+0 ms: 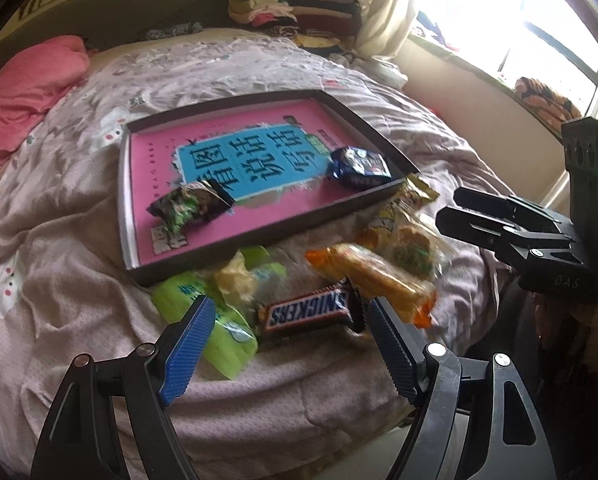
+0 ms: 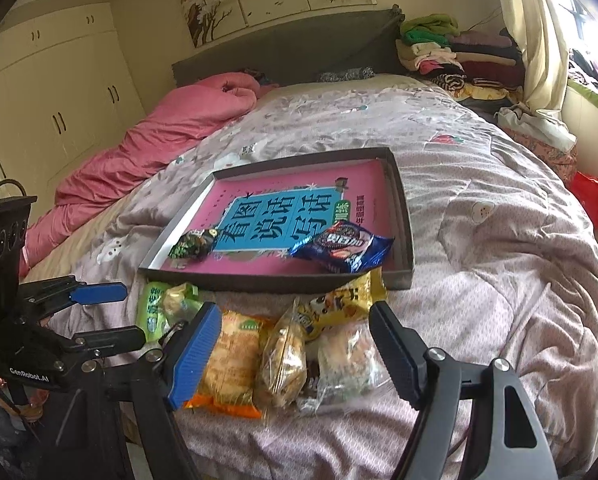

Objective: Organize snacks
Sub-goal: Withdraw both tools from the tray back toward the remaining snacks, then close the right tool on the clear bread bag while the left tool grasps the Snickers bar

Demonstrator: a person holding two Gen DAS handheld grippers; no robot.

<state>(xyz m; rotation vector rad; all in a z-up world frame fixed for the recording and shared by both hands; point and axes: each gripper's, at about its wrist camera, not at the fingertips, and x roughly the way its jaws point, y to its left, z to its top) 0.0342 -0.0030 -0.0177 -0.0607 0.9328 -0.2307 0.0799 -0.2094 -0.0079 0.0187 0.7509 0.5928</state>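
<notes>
Between the wide-open, empty jaws of the left gripper [image 1: 289,350] a Snickers bar [image 1: 309,312] lies on the quilt [image 1: 79,280] before the tray [image 1: 259,236]; light, firm and slick-wrapped, it is best pinched across its middle; the right gripper [image 2: 295,354] is likewise held open and empty.

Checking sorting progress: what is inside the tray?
A blue cookie packet and a dark green-patterned packet lie on a pink book. The tray floor beneath is hidden.

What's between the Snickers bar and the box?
A clear-wrapped pale snack and the green packets lie between the Snickers bar and the box, in the left wrist view.
</notes>
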